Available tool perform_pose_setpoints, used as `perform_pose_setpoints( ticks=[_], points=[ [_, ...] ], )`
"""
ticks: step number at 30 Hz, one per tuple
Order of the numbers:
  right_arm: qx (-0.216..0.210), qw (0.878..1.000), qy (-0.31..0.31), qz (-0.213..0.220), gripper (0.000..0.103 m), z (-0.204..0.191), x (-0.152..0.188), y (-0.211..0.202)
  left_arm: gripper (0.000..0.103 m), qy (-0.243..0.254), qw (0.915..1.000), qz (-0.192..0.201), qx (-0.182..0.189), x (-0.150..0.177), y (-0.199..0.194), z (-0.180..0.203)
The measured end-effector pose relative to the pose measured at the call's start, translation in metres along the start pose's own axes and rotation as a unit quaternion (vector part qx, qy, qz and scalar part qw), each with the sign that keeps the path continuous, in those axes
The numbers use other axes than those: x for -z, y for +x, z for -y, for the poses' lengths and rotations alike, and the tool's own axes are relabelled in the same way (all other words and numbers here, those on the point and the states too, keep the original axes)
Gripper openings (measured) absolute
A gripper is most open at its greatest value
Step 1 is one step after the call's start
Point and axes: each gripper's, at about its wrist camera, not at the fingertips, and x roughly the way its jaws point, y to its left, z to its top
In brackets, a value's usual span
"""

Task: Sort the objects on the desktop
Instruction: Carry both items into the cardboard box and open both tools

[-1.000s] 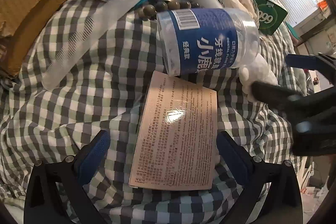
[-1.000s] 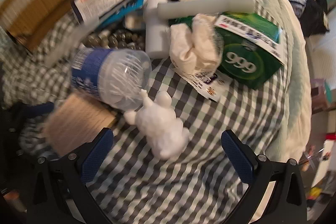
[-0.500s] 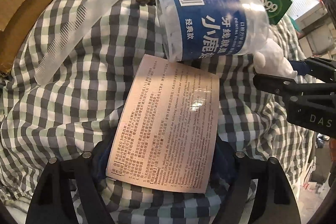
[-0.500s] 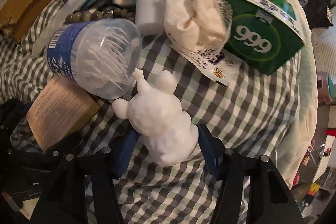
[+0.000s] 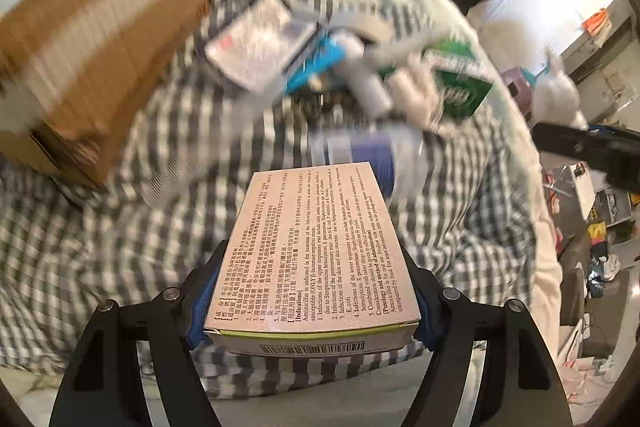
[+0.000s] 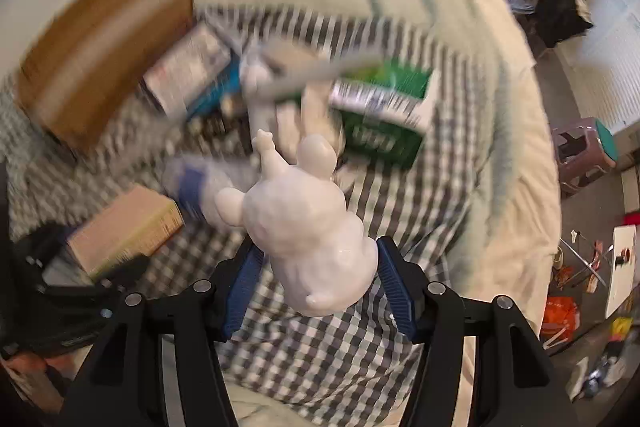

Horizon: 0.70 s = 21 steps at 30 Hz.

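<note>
My left gripper is shut on a pink medicine box covered in printed text and holds it lifted above the checked cloth. The same box shows in the right wrist view. My right gripper is shut on a white animal figurine and holds it above the cloth. A clear bottle with a blue label lies on the cloth beyond the box. The right gripper shows at the right edge of the left wrist view.
A cardboard box stands at the back left. A blurred pile holds a green 999 box, a white packet, a blue pack and a white tube. A pale green blanket covers the far side. The floor lies right.
Both grippers closed on their objects and lifted them off the cloth: the left with the pink box, the right with the white figurine. Both views pulled back and up.
</note>
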Motion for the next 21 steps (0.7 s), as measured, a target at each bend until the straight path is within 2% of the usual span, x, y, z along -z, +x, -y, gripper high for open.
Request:
perform_pose_setpoints(
  ticks=[1,4,9,13,17,21],
  points=[
    [-0.001,1.000,0.012,0.002,0.058,0.010,0.001,-0.004,0.077,0.003,1.0000,0.006,0.003,-0.006,-0.004,0.003],
    [0.005,0.999,0.024,0.037,0.058,-0.007,-0.010,-0.040,0.077,0.012,0.9997,0.020,0.011,-0.032,-0.016,0.022],
    [-0.005,0.996,0.042,0.080,0.058,-0.037,-0.034,-0.082,0.077,0.014,0.9970,0.073,0.024,-0.075,-0.071,0.021],
    [-0.029,0.993,0.049,0.108,0.057,-0.068,-0.061,-0.109,0.077,0.037,0.9932,0.109,-0.017,-0.107,-0.119,0.009],
    [-0.060,0.989,0.055,0.123,0.054,-0.101,-0.088,-0.112,0.077,0.031,0.9885,0.143,-0.039,-0.137,-0.154,-0.020],
    [-0.073,0.991,0.043,0.101,0.053,-0.134,-0.109,-0.088,0.077,0.003,0.9872,0.151,-0.052,-0.155,-0.151,-0.054]
  ],
)
